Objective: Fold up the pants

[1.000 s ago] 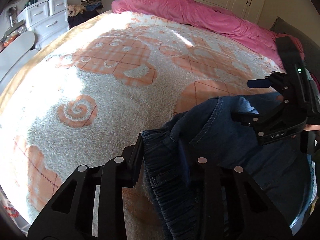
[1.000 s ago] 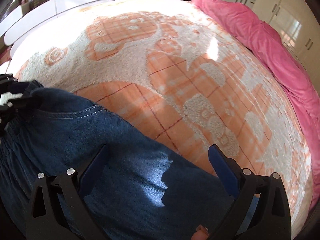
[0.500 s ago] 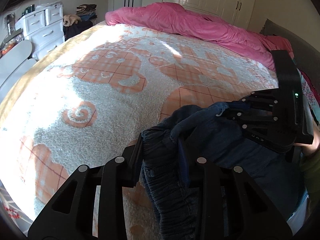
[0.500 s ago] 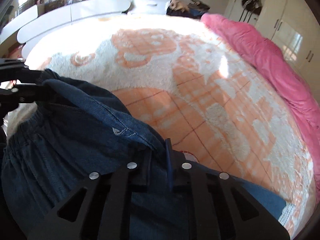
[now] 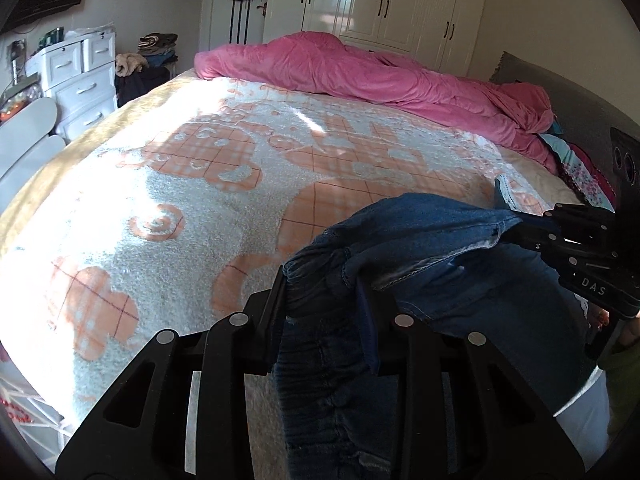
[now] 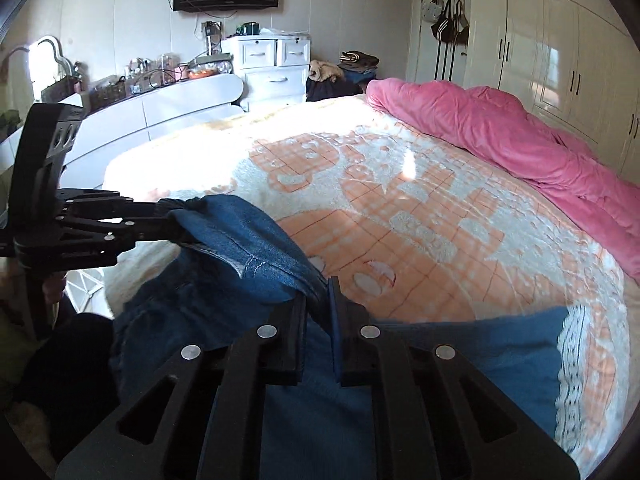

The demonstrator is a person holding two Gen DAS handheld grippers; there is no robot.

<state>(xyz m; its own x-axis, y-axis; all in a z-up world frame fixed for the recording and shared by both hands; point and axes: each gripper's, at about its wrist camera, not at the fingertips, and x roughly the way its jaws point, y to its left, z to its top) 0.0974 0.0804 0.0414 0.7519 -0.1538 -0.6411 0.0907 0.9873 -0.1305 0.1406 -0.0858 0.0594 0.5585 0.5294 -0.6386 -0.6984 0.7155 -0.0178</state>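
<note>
Dark blue denim pants [image 5: 416, 256] hang by the waistband between my two grippers above the near edge of the bed. My left gripper [image 5: 322, 296] is shut on one end of the waistband; it also shows in the right wrist view [image 6: 176, 224] at the left. My right gripper [image 6: 320, 300] is shut on the other end; it shows in the left wrist view [image 5: 516, 232] at the right. The pants [image 6: 248, 256] drape down toward me, and their lower part is hidden behind the gripper bodies.
The bed carries a white and orange fleece blanket [image 5: 224, 184] with a pink duvet [image 5: 380, 68] bunched along its far side. A blue lace-edged cloth [image 6: 520, 360] lies on the near bed edge. White drawers [image 5: 80, 76] and wardrobes [image 5: 400, 4] line the walls.
My right gripper has shut on the waistband, having been open a second ago. Both grippers have lifted the pants up off the bed, and the view has tilted up to the room.
</note>
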